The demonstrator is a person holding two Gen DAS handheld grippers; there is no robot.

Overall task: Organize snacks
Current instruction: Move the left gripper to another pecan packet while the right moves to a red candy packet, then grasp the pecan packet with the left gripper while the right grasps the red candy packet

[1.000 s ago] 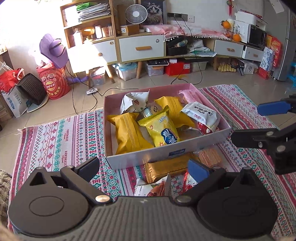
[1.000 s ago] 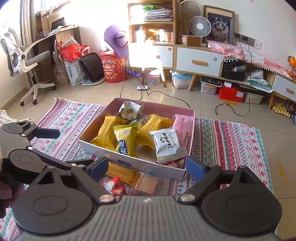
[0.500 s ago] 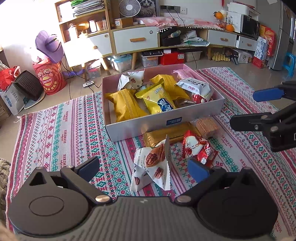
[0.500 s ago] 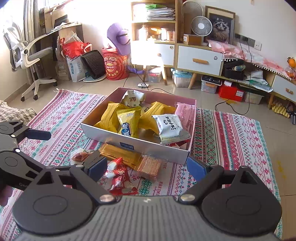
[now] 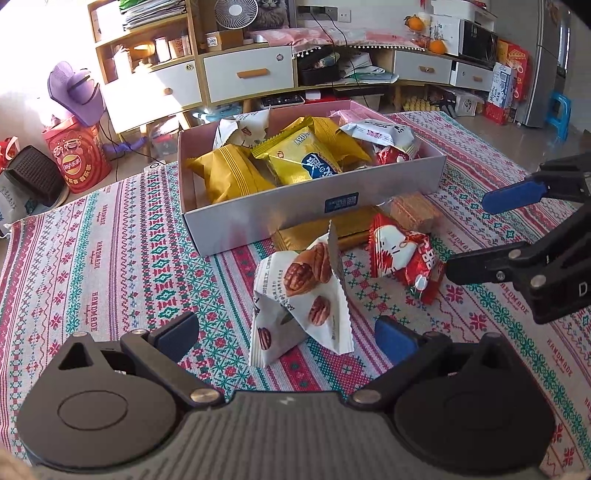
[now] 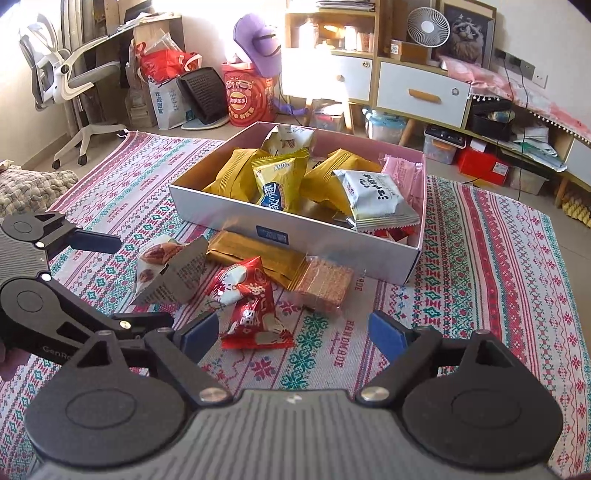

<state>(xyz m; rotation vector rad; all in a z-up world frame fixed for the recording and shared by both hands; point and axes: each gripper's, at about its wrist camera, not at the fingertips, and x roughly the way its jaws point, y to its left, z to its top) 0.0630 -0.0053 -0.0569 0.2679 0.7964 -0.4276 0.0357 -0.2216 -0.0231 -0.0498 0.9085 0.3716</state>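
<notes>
Pecan packet [image 5: 303,306] btwn wide-open left gripper [image 5: 286,334] pads; red packet [image 6: 255,314] btwn closing right gripper [image 6: 291,332], untouched.

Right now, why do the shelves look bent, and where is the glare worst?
Left wrist view: the fisheye lens bows the cabinet and darkens the corners; sunlight blows out the upper left by the purple hat. Right wrist view: same bending; glare washes out the shelf behind; the snack box stays sharp.
</notes>
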